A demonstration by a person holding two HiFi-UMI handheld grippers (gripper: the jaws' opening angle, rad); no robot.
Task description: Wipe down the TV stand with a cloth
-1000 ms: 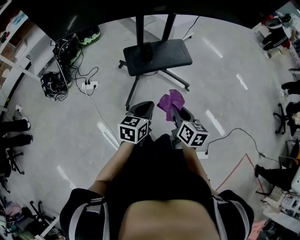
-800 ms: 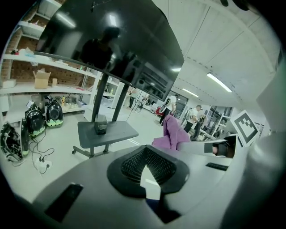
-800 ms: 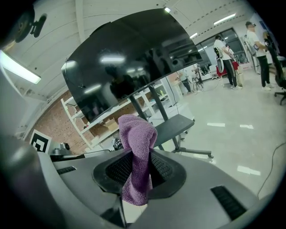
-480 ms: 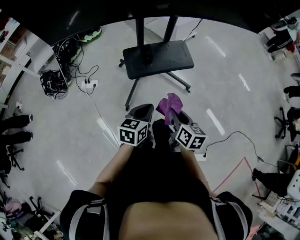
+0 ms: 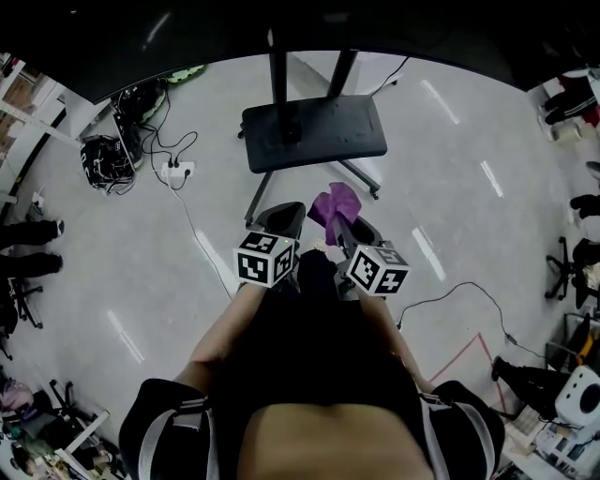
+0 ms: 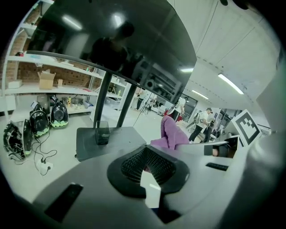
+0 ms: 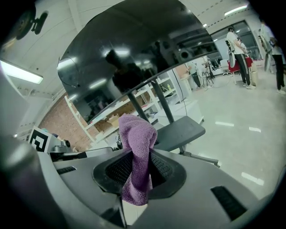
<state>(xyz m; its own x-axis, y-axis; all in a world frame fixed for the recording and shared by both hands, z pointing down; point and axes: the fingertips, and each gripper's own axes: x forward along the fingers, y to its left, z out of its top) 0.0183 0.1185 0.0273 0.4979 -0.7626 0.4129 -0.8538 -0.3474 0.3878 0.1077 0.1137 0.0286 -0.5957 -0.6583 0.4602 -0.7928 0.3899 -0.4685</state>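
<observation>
The pale grey floor [image 5: 450,169] fills most of the head view. The dark TV screen [image 5: 281,28] spans the top edge. Below it, upper centre of the frame, sits the TV stand [image 5: 314,131], a black flat platform on two posts with splayed legs. Lower, at the centre, the two tools are side by side and near each other, both short of the stand. The left hand-held gripper [image 5: 281,217] has its jaws pressed together with nothing between them, as its own view shows [image 6: 149,167]. The right hand-held gripper [image 5: 349,230] pinches the purple cloth [image 5: 336,204], which sticks up from its jaws [image 7: 137,156] and is apart from the platform. A white power strip [image 5: 176,172] lies on the floor at the upper left.
</observation>
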